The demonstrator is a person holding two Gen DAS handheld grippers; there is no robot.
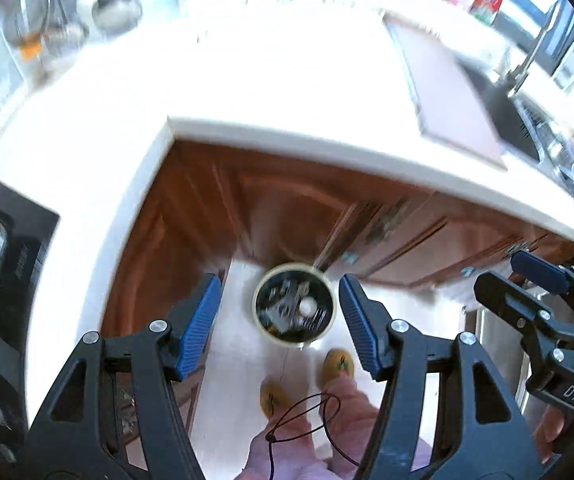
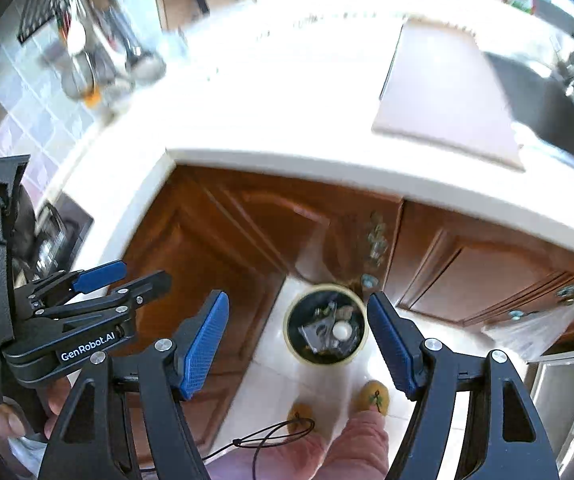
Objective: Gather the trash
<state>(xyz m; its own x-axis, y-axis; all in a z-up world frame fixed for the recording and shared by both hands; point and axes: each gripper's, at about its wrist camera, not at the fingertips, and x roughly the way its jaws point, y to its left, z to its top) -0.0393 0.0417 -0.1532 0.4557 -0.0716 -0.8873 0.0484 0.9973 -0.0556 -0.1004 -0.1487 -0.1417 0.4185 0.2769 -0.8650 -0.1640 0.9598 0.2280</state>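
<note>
A round trash bin [image 1: 294, 305] with a pale rim and dark liner stands on the floor by the brown cabinets, holding several pieces of trash and a white ball. It also shows in the right wrist view [image 2: 325, 325]. My left gripper [image 1: 280, 322] is open and empty, held high above the bin. My right gripper [image 2: 298, 338] is open and empty too, also above the bin. Each gripper shows at the edge of the other's view: the right one [image 1: 543, 300] and the left one [image 2: 99, 280].
A white L-shaped countertop [image 1: 247, 80] runs above the cabinets, with a cutting board [image 2: 443, 92], a sink [image 2: 547, 112] and hanging utensils [image 2: 99, 52]. A stove [image 1: 3, 264] is at the left. The person's slippered feet [image 2: 375, 398] stand near the bin.
</note>
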